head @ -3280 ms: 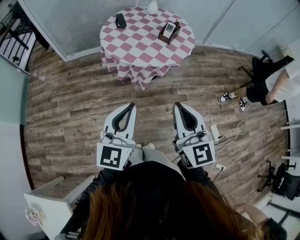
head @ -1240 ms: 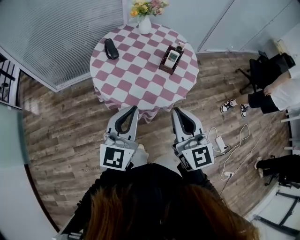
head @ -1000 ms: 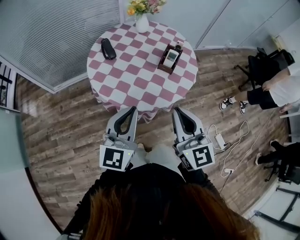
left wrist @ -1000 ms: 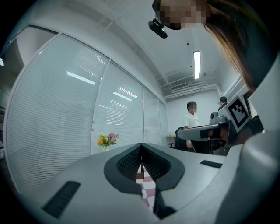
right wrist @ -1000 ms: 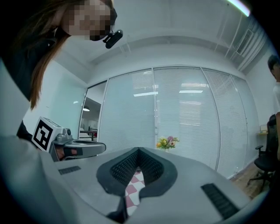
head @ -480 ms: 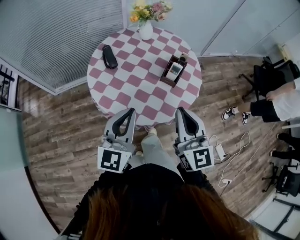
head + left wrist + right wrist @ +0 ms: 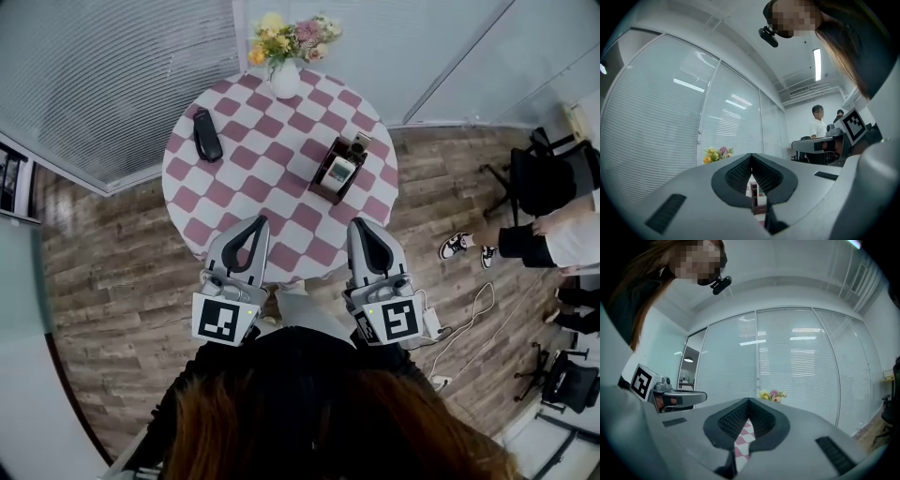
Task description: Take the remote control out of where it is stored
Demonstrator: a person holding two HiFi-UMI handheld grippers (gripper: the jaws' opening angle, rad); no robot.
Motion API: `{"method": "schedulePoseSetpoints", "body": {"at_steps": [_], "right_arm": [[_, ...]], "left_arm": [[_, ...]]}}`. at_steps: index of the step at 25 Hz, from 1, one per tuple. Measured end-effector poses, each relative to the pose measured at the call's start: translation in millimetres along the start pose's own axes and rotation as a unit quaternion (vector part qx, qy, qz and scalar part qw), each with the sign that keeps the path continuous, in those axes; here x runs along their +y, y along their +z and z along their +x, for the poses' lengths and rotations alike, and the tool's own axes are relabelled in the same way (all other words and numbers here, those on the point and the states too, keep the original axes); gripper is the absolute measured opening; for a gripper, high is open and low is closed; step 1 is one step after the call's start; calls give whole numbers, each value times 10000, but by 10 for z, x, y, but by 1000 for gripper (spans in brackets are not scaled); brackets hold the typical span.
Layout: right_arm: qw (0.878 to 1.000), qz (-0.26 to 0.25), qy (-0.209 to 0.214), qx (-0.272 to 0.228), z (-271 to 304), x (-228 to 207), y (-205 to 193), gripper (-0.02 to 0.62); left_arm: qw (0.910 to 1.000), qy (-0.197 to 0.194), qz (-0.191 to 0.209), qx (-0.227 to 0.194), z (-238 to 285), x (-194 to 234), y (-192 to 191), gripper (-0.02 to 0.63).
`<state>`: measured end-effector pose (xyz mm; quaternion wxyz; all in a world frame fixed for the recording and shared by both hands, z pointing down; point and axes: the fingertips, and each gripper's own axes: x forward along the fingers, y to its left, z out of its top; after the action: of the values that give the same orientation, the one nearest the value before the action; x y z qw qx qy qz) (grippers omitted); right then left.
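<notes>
In the head view, a white remote control (image 7: 338,170) is seen standing in a dark wooden holder box (image 7: 322,191) on a round table with a pink-and-white checked cloth (image 7: 244,178), apart from both grippers. The left gripper (image 7: 257,223) and right gripper (image 7: 355,225) are shown side by side against the table's near edge. In the left gripper view, the jaws are pressed together, empty. In the right gripper view, the jaws are likewise clenched on nothing.

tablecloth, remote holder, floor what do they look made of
Tablecloth: matte pink-and-white checked fabric; it drapes down at the edge. Remote holder: dark brown, likely wood, too small to be sure. Floor: wood-grain planks with visible seams, maybe laminate.
</notes>
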<state>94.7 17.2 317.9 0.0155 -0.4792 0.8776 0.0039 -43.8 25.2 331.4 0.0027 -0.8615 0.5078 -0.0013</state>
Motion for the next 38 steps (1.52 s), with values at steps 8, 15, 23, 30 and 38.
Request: {"method": "schedulePoseSetpoints", "body": {"at_steps": [8, 15, 23, 30, 38], "right_arm": [[9998, 114, 165, 74, 152, -265, -57, 14], [9996, 165, 73, 218, 253, -396, -128, 14], [9984, 281, -317, 382, 410, -495, -249, 14], [9941, 252, -859, 611, 601, -654, -545, 14], [9826, 571, -1531, 880, 845, -874, -925, 14]], "left_arm": [[9998, 169, 38, 19, 416, 36, -37, 9], [9999, 72, -8, 132, 592, 36, -96, 9], [9994, -290, -2, 199, 760, 114, -112, 9], [9982, -563, 51, 178, 787, 225, -79, 9], [9973, -717, 70, 143, 790, 344, -63, 9]]}}
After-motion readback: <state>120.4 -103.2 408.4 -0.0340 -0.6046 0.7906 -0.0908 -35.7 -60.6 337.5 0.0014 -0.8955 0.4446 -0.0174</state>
